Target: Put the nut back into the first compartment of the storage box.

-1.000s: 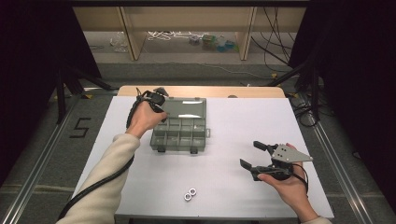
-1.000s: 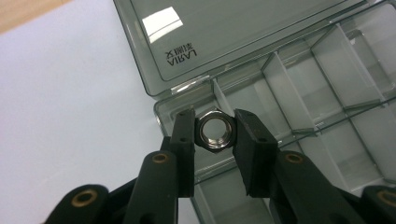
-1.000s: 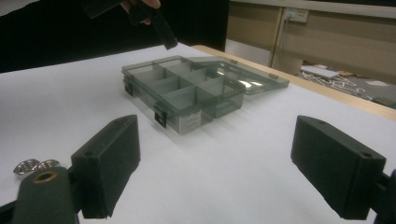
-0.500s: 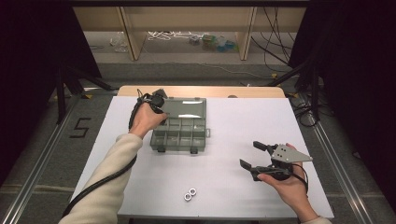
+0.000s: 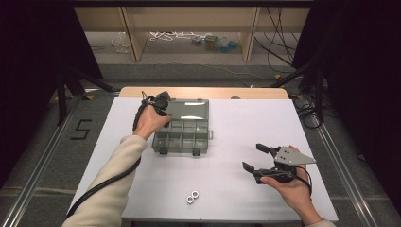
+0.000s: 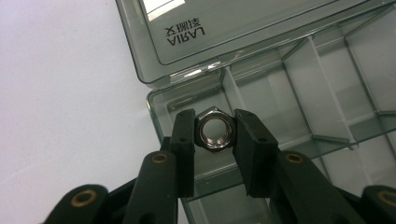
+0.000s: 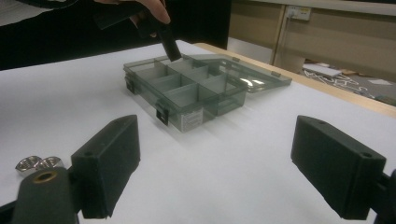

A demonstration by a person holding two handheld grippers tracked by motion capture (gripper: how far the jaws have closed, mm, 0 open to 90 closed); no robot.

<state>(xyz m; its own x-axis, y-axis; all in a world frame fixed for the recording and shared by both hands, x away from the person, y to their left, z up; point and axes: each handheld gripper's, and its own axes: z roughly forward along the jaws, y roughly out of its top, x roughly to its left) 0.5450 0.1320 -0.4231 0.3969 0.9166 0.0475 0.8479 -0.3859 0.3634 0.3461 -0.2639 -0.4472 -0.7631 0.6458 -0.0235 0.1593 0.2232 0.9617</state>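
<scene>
Left tool is clenched on one steel hex nut, poised over the far-left compartment of the open grey organiser box at the far left of the bench; best to lower inside the walls before releasing, so the nut cannot bounce out. Right tool is idle near right, jaws spread and empty. Count: one box, one nut held, apparently two loose nuts at the near edge.
</scene>
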